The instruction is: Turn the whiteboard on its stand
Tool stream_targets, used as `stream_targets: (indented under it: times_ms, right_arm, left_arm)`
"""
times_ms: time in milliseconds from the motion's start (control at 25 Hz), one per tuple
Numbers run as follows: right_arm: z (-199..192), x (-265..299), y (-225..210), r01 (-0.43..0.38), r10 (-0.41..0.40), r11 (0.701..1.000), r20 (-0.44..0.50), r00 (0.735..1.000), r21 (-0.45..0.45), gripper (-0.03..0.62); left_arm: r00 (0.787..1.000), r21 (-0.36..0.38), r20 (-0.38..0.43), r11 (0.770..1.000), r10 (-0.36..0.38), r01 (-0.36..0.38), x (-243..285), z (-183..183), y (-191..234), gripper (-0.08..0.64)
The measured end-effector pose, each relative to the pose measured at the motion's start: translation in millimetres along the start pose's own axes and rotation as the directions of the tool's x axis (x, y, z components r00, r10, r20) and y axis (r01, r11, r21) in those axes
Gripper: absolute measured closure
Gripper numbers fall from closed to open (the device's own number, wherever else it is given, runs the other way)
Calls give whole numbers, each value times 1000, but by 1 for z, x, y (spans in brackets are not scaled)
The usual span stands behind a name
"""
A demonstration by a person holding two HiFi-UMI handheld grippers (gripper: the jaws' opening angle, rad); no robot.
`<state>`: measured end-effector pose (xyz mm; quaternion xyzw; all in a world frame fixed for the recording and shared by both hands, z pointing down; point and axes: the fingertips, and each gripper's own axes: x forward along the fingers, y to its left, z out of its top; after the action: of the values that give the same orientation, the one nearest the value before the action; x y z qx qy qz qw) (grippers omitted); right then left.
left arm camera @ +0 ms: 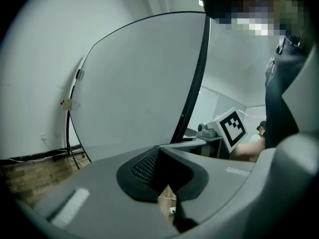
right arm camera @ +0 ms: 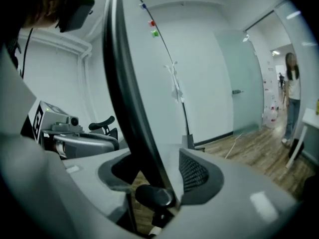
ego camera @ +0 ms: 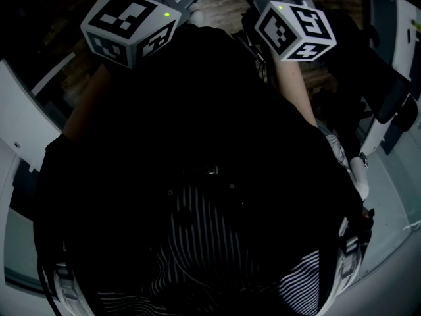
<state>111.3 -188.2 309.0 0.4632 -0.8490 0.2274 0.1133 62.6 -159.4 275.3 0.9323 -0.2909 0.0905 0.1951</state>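
The right gripper (right arm camera: 154,157) is held wide open astride the dark frame (right arm camera: 119,83) of the whiteboard (right arm camera: 152,83), just above a black knob (right arm camera: 155,195); no pad is seen pressing. The left gripper (left arm camera: 160,149) is closed tip to tip on nothing, just before the board's other face. The board stands upright, edge-on between both grippers. It is judged stiff, broad and smooth-faced, so the frame is best gripped. No container is seen.
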Motion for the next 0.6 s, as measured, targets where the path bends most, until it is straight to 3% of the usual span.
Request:
stream_targets:
  times_ms: [80, 240, 400, 600]
  right_arm:
    - [-1, 0, -1, -6, 6, 1000, -3, 1000, 14, 397]
    - [1, -3, 2, 7, -7, 998, 10, 1000, -61, 466]
    - [1, -6, 1, 26, -25, 994, 12, 1000, -109, 480]
    - [1, -5, 3, 29, -28, 994, 17, 999, -101, 485]
  left_arm:
    - [1000, -3, -4, 1000, 11, -11, -2, -2, 1, 563]
    - [999, -18, -16, 999, 45, -45, -3, -5, 5, 563]
    - [998, -14, -18, 998, 65, -65, 1, -7, 8, 563]
    - [996, -9, -20, 996, 84, -84, -4, -7, 12, 563]
